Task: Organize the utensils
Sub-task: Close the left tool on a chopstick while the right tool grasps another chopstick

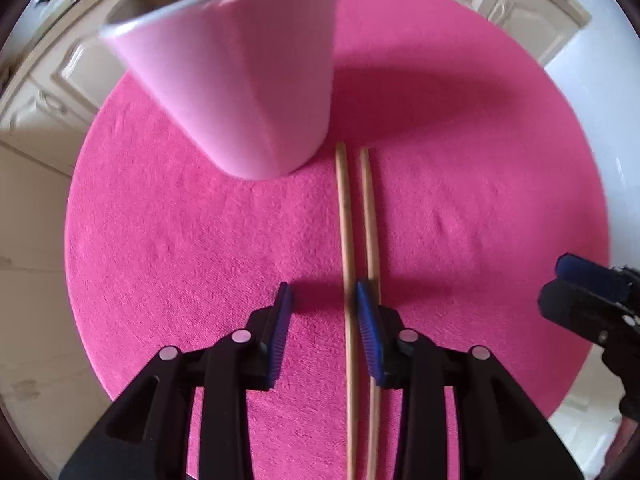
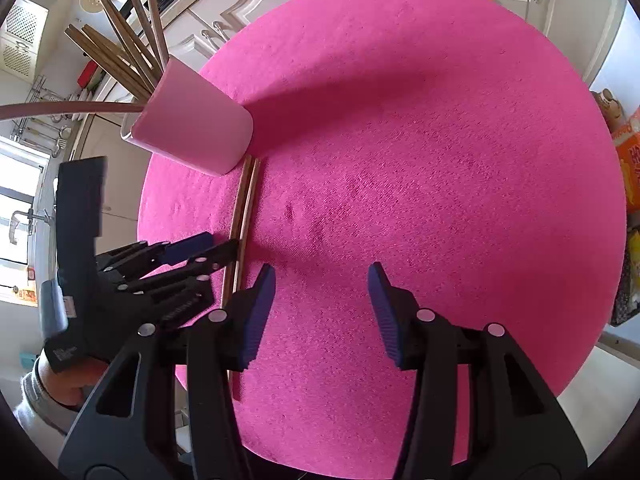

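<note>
While chopsticks fill the cup, only right wrist shows them.

legible text: none | orange package, right edge of right wrist view: red lettering, cut off by frame, unreadable | black glove cuff, lower left of right wrist view: small white print, too blurred to read | left wrist view: no markings seen

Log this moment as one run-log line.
left gripper: jaws open, over chopsticks lying on pink mat | right gripper: jaws open, empty | cup: holds more sticks
</note>
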A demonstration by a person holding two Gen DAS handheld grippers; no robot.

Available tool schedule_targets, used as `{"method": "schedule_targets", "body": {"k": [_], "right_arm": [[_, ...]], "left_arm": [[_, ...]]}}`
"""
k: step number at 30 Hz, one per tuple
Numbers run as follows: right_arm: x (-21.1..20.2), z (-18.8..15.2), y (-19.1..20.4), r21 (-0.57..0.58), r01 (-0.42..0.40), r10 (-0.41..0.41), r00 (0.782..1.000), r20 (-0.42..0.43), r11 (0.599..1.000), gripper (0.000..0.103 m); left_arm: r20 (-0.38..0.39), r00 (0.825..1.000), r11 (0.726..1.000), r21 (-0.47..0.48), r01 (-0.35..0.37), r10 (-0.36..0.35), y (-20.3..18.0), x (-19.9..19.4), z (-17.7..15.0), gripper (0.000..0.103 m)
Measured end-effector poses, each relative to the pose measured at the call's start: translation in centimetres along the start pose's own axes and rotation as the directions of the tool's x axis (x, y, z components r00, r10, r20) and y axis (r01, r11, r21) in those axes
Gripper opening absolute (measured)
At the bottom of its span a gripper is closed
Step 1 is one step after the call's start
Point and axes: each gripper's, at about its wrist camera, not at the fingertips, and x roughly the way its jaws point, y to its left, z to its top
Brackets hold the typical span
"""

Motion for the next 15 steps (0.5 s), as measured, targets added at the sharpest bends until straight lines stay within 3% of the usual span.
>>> {"method": "schedule_targets", "body": {"k": [2, 4, 5, 15], "right_arm": [[0.1, -0.1, 0.2, -0.004, 0.001, -0.001, 1.000, -0.003, 1.000, 0.048], [0.1, -0.1, 0.6, -0.009, 0.002, -0.003, 1.000, -0.005, 1.000, 0.048], [0.1, -0.1, 0.8, -0.010, 0.004, -0.004, 1.000, -0.005, 1.000, 0.048], [1.8, 0.6, 4.3, -0.050, 0.002, -0.004, 0.999, -0.034, 0.999, 0.047]], "left_arm": [[-0.006, 1.000, 1.000, 0.011, -0.011, 0.011, -0.4, 0.0, 0.5, 0.033], [0.003, 1.000, 1.000, -0.001, 0.013, -0.013, -0.1, -0.1, 0.4, 0.021], [0.007, 1.000, 1.000, -0.002, 0.028, -0.028, 0.1, -0.3, 0.3, 0.008], [0.027, 0.989, 0.986, -0.078, 0.148, -0.146, 4.7, -2.5, -2.5, 0.006]]}}
